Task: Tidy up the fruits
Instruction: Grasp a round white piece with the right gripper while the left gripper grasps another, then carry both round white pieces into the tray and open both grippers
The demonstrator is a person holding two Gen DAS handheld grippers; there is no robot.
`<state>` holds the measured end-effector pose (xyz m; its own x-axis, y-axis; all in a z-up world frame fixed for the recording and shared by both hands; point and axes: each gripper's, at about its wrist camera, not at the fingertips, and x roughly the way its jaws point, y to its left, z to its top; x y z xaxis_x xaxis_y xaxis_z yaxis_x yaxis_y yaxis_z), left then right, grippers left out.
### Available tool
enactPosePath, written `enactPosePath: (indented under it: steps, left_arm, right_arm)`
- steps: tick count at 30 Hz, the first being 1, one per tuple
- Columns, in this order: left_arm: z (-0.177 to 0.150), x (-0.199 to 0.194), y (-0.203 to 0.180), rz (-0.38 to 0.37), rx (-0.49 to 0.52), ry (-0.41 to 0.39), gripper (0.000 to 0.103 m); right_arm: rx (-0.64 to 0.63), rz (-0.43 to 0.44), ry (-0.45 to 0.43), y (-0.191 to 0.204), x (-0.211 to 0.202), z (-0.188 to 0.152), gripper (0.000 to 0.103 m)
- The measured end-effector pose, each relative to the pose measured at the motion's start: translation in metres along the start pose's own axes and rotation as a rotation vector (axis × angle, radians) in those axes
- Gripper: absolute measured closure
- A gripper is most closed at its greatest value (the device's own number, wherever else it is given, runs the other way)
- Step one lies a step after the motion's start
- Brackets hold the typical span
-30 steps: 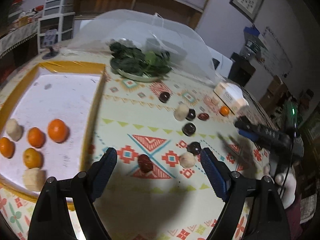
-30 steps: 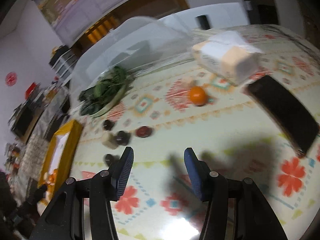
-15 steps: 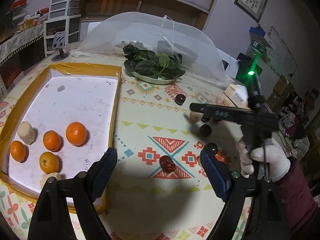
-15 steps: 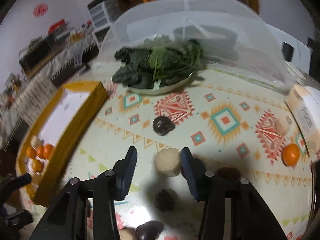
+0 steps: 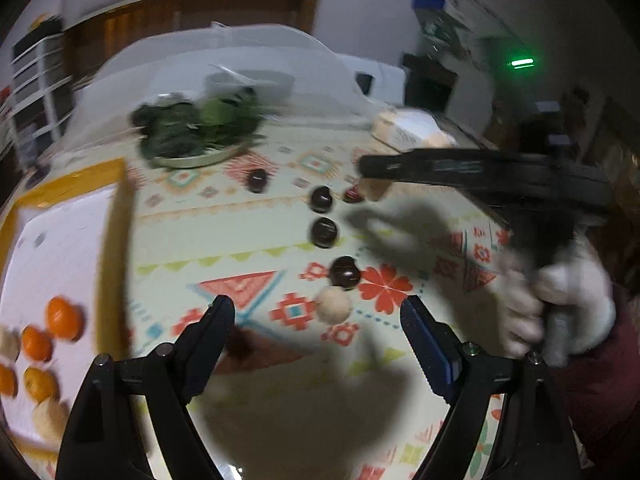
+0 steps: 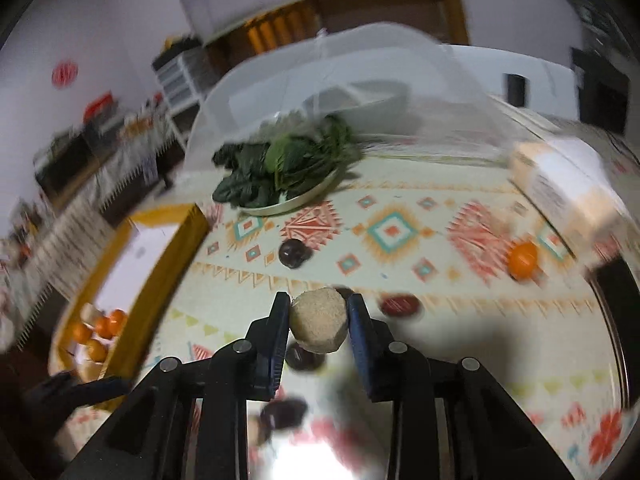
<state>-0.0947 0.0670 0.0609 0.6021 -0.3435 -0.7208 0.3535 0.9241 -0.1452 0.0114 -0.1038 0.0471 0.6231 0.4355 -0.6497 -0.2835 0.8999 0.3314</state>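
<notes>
My right gripper (image 6: 319, 312) is shut on a round beige fruit (image 6: 318, 319) and holds it above the patterned tablecloth. It shows from the side in the left wrist view (image 5: 372, 180). My left gripper (image 5: 316, 320) is open and empty, low over the table, with another beige fruit (image 5: 333, 305) and a dark fruit (image 5: 344, 273) between its fingers' line. More dark fruits (image 5: 324, 232) lie beyond. A yellow-rimmed tray (image 5: 116, 216) at the left holds several oranges (image 5: 62, 317) and beige fruits. One orange (image 6: 522, 260) lies on the table at the right.
A plate of leafy greens (image 6: 280, 172) stands in front of a white mesh food cover (image 6: 340, 80). A white and tan box (image 6: 560, 184) sits at the right. A dark red fruit (image 6: 400, 306) and a dark fruit (image 6: 294, 254) lie near the right gripper.
My right gripper has closed on the beige fruit and lifted it. My left gripper has swung right and lower, toward the loose fruits.
</notes>
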Motion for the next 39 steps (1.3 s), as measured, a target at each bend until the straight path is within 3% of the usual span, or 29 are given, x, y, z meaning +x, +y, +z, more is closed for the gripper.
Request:
enactPosePath:
  steps: [5,8,9,12,13,14,27,39]
  left_arm:
    - [0.004,0.038,-0.011,-0.009,0.024,0.072,0.023]
    - [0.002,0.055,-0.017,-0.019,0.057,0.110,0.037]
    - [0.001,0.064,-0.018,-0.004,0.074,0.144,0.048]
    - [0.002,0.068,-0.023,0.049,0.125,0.138,0.058]
    - [0.003,0.070,-0.023,0.058,0.128,0.137,0.071]
    - [0.003,0.071,-0.022,0.075,0.124,0.134,0.074]
    - [0.008,0.026,-0.011,0.067,-0.015,0.037,0.075]
    - [0.018,-0.043,0.051,0.061,-0.153,-0.106,0.075]
  right_arm:
    - [0.101,-0.016,-0.029,-0.033,-0.042,-0.027,0.071]
    - [0.153,-0.038,-0.040,-0.050,-0.057,-0.039,0.071]
    - [0.169,-0.037,-0.048,-0.054,-0.061,-0.043,0.071]
    - [0.206,-0.029,-0.068,-0.065,-0.071,-0.051,0.071]
    - [0.219,-0.026,-0.069,-0.069,-0.073,-0.055,0.071]
    - [0.225,-0.026,-0.067,-0.070,-0.074,-0.057,0.071]
    - [0.244,-0.017,-0.069,-0.076,-0.084,-0.074,0.071]
    - [0.148,0.016,-0.026,-0.016,-0.066,-0.066,0.071]
